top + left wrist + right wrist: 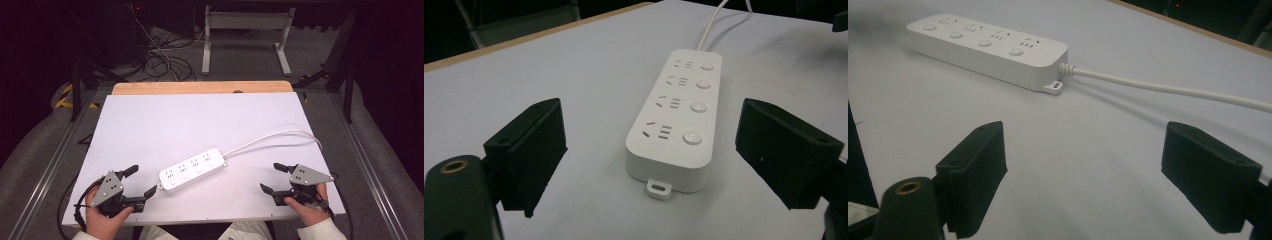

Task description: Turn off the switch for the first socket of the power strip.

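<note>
White plastic power strip (193, 170) with four sockets lies near front edge of white table top (150, 125), white cord (280, 136) running toward right edge

Left gripper (141, 181) jaws wide, holding nothing, aimed at strip's near end

Right gripper (274, 178) jaws wide, holding nothing, well apart from strip

Step looks like reach before grab; next: left slides forward, jaws go round strip end, squeeze

One white power strip (193, 170) with four sockets, one cord (280, 135), two grippers, one table (150, 120).

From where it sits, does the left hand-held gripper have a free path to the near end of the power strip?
Probably yes: the left hand-held gripper is open, facing the power strip, with bare tabletop between them.
</note>
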The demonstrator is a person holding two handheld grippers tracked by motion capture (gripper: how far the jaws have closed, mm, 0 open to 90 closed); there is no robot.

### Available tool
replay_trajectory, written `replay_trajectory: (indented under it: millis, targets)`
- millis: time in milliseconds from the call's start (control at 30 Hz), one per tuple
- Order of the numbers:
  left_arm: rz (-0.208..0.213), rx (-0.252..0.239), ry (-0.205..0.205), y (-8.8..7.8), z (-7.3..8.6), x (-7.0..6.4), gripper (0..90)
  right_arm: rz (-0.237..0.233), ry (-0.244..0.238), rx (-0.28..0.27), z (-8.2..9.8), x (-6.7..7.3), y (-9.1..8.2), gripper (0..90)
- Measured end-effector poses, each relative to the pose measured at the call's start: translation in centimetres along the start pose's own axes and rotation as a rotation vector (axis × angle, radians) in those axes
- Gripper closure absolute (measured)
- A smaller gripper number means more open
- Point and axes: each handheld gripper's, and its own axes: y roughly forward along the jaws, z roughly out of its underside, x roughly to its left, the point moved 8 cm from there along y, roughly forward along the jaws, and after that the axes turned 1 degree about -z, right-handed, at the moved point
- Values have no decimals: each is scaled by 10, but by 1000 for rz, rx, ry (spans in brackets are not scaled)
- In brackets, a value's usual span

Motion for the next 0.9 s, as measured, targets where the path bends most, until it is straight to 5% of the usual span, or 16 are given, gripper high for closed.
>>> replay_trajectory:
  millis: [533,667,900]
  targets:
    - [-5,-5,12,-1,-2,1,151,-4,-4,0,0,2,0,190]
    - [-2,27,42,-2,-3,0,183,-5,-4,2,0,2,1,191]
    - [34,62,13,-2,-8,-3,265,-6,-2,10,2,1,1,196]
